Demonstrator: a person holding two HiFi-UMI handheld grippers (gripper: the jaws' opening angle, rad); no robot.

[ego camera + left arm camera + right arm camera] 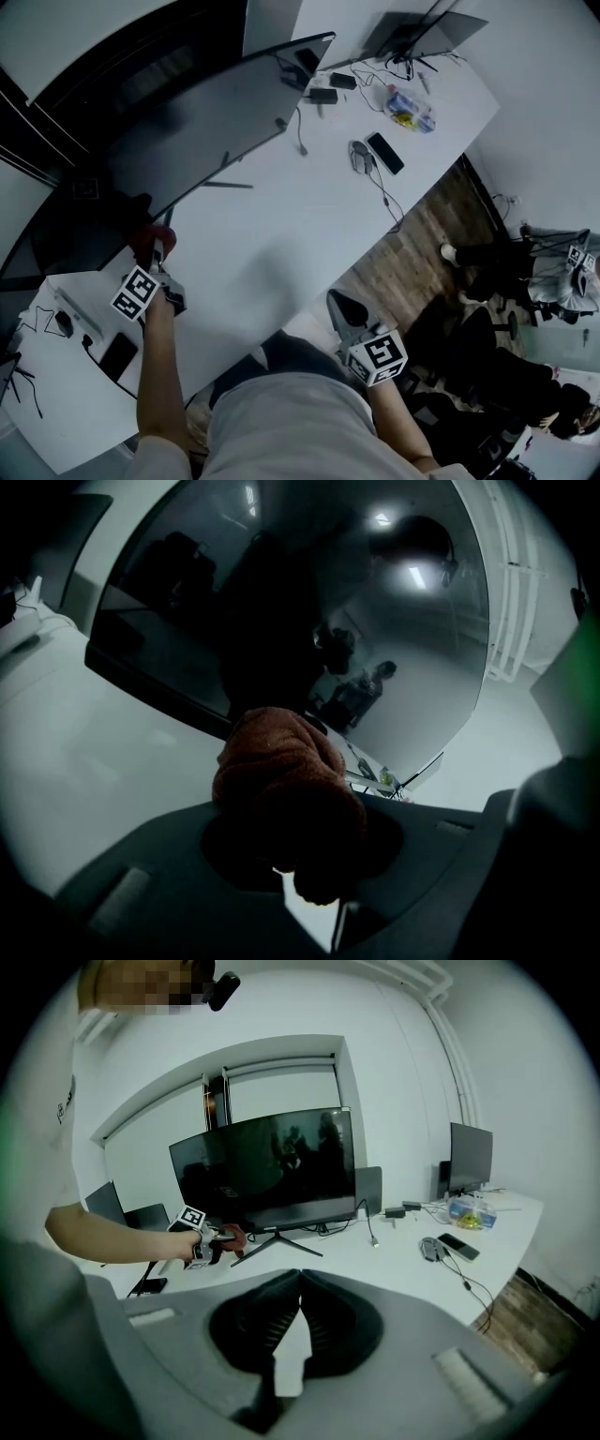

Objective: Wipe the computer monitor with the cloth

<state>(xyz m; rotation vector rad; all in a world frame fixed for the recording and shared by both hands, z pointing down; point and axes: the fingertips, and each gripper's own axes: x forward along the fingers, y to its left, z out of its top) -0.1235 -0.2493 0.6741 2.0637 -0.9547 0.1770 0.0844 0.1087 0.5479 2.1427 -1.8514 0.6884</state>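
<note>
Nearest the person, the grey right gripper (pixel 340 306) hangs off the near edge of the white desk (pixel 281 244), its jaws pressed together on nothing, so it plays no part here. A flat black phone (pixel 119 354) lies at the near left of the desk. Just beyond it, the left gripper (pixel 156 253) pinches a bunched rust-red terry cloth (pixel 148 236) and holds it low, by the bottom left edge of the wide dark-screened computer monitor (pixel 187 122). No view settles whether cloth and glass touch. To wipe well, I judge the wad should be pressed lightly and flat against the panel and drawn in long overlapping passes toward the right, with the hard jaw tips kept off the screen. A firm push may rock the monitor back on its thin black stand legs (pixel 228 183), which splay just right of the cloth and could catch a low stroke. Farther right lie a dangling cable (pixel 300 141), a grey mouse (pixel 361 156), a second black phone (pixel 385 153), a clear bag with yellow contents (pixel 410 108) and a smaller second screen (pixel 422 33), all well apart from the wiping path.
</note>
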